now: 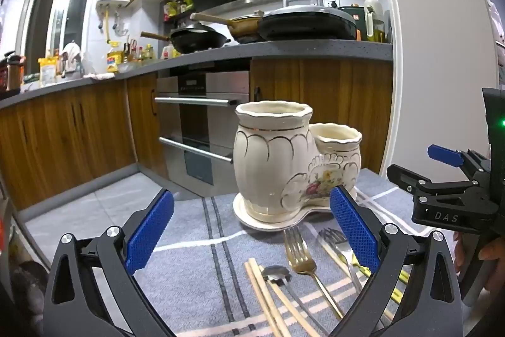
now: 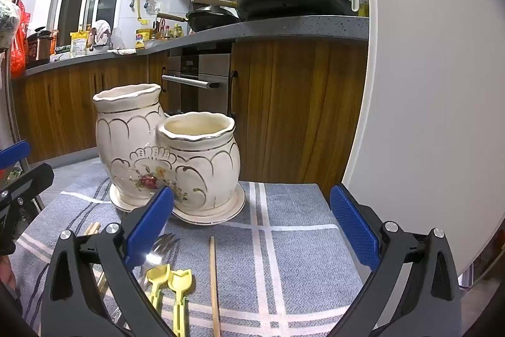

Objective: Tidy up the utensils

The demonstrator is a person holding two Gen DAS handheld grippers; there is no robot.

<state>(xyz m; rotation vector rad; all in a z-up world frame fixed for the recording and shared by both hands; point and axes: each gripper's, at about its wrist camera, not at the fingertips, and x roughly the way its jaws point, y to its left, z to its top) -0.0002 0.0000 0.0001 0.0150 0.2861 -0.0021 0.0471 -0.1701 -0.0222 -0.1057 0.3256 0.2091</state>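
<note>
A cream ceramic utensil holder with a tall jar and a short jar, both empty, stands on a grey striped cloth; it also shows in the right wrist view. In front of it lie a gold fork, a silver fork, a spoon and wooden chopsticks. The right wrist view shows two yellow plastic utensils, one chopstick and a silver fork. My left gripper is open and empty above the utensils. My right gripper is open and empty.
The cloth covers a small table whose far edge is behind the holder. Beyond are wooden kitchen cabinets, an oven and a counter with pans. A white door panel stands close on the right.
</note>
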